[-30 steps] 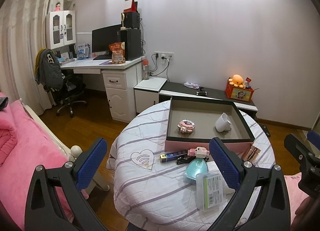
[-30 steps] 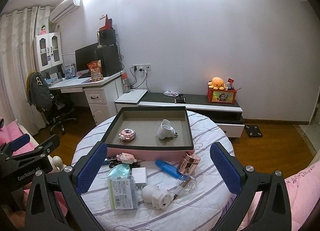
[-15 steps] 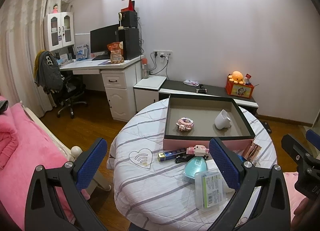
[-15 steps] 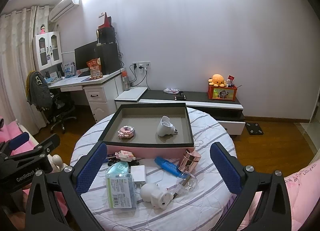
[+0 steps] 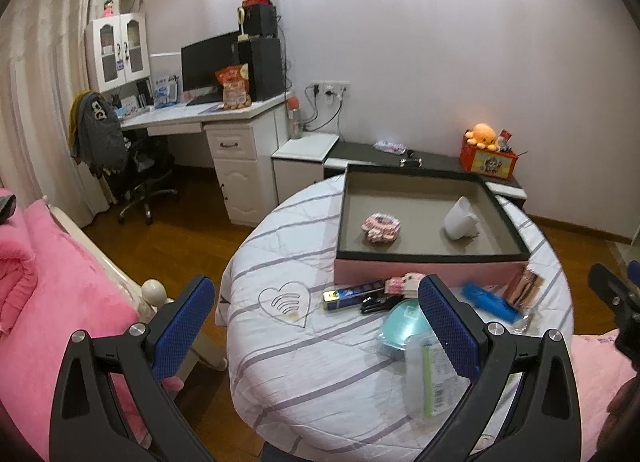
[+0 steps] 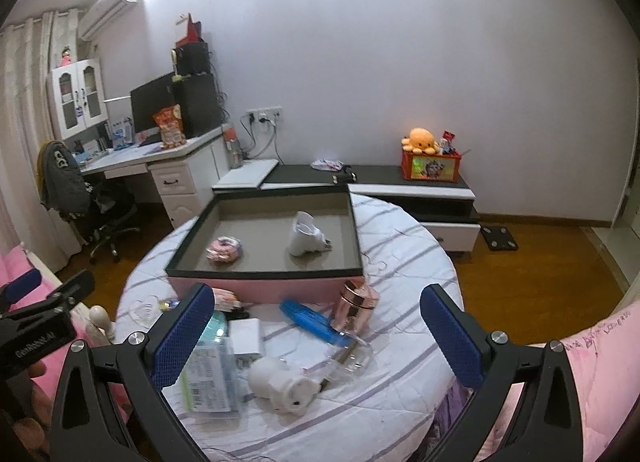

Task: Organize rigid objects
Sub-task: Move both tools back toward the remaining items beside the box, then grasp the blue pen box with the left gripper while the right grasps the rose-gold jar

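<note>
Since every loose item is rigid, little give is to be expected under the jaws, and most pieces are judged light. On the round desk (image 6: 400, 262) the pink tray (image 6: 264, 288) is set at twelve o'clock; two things are counted inside it, a small pink block piece (image 6: 225, 249) and a white plug adapter (image 6: 306, 238). Loose items are clustered at six o'clock of the tray: one rose-gold cylinder (image 6: 356, 304), glossy and judged slippery, best taken across its sides; one blue tube (image 6: 310, 322), best taken at mid-length; one white charger (image 6: 246, 338); one white rounded gadget (image 6: 280, 384); one clear labelled box (image 6: 204, 378); one teal dome (image 5: 402, 326); one dark bar (image 5: 352, 296). A clear piece (image 6: 352, 358) is judged fragile.

The left gripper (image 5: 316, 330) and right gripper (image 6: 316, 338) are both held above the desk's near edge, jaws spread wide, nothing gripped.
</note>
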Action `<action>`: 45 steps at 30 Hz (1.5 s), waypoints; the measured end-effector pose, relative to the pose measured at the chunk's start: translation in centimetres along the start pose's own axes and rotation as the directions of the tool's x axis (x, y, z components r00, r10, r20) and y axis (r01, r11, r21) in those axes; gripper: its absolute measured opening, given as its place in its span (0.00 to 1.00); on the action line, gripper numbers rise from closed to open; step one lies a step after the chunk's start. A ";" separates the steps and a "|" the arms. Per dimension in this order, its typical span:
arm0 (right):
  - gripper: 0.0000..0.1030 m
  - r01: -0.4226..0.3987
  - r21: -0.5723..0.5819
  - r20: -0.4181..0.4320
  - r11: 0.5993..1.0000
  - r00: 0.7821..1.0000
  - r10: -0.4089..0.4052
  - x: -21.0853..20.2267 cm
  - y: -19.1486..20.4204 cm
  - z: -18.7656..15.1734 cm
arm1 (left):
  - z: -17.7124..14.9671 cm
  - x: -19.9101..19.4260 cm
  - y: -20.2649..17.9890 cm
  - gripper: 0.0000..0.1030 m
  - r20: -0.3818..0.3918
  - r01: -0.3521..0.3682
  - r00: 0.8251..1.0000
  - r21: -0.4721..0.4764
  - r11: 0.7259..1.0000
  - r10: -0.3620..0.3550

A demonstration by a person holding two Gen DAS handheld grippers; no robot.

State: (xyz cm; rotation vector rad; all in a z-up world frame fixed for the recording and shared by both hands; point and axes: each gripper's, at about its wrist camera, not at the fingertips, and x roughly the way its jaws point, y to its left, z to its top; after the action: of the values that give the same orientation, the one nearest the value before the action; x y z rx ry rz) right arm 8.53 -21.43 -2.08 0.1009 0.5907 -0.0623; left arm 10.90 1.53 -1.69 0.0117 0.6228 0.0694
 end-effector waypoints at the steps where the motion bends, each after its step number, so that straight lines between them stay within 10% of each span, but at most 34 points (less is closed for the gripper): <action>1: 1.00 0.004 0.002 -0.006 1.000 1.000 -0.004 0.3 -0.1 -0.1 | -0.2 0.5 0.2 1.00 -0.010 -0.003 1.000 0.000 1.000 0.003; 26: 1.00 0.054 0.061 -0.274 0.997 0.961 -0.036 14.2 -4.1 -2.7 | -3.5 15.9 -0.3 1.00 -0.244 0.033 0.970 0.095 0.995 -0.008; 35: 1.00 0.060 0.078 -0.323 0.995 0.946 -0.031 17.4 -4.3 -3.0 | -3.2 19.0 -1.1 1.00 -0.267 0.197 0.951 0.146 0.969 -0.153; 41: 0.91 0.055 0.098 -0.346 0.994 0.938 -0.018 18.4 -4.6 -3.3 | -2.9 19.5 -1.9 0.68 -0.301 0.378 0.896 0.134 0.916 -0.326; 45: 0.77 0.053 0.095 -0.356 0.994 0.934 -0.016 18.8 -4.6 -3.3 | -2.6 19.9 -2.4 0.68 -0.297 0.400 0.890 0.147 0.905 -0.345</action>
State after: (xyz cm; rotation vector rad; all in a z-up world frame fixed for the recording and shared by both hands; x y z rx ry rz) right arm 21.90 -26.13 -15.70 0.2054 0.9520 -0.1101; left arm 25.60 0.45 -15.48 0.0820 0.8890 -0.3764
